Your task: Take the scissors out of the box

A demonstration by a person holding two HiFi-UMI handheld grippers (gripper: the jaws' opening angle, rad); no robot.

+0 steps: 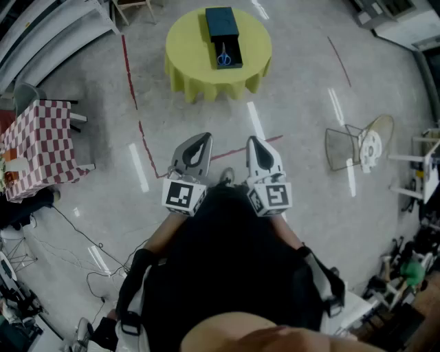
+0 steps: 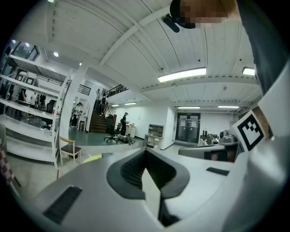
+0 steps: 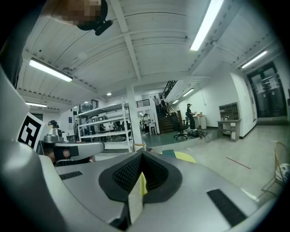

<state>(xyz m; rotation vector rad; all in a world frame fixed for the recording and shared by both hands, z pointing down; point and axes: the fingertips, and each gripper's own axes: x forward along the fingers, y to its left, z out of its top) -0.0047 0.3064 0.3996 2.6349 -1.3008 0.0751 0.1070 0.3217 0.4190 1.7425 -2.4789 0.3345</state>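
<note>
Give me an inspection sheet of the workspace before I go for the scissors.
Surface: yellow-covered round table, ahead of the grippers.
Job's things: blue-handled scissors lying in the open dark box on it.
Clutter: nothing else seen on that table.
Grippers: left gripper and right gripper shut, empty, side by side.
Cables: loose cables on the floor, left.
Surroundings: checked table left, wire chair right, red tape on floor.

Red tape lines (image 1: pixel 128 69) cross a pale speckled floor (image 1: pixel 295 103) around a round counter (image 1: pixel 185 75) draped in yellow-green cloth. A red-and-white checked table (image 1: pixel 38 148) stands left and a wire chair (image 1: pixel 344 148) right. Tube lights (image 2: pixel 181 74) run along a white ribbed ceiling (image 2: pixel 113 27). White shelving (image 2: pixel 27 113), a staircase (image 2: pixel 97 121) and glass doors (image 2: pixel 187 128) line the hall.
</note>
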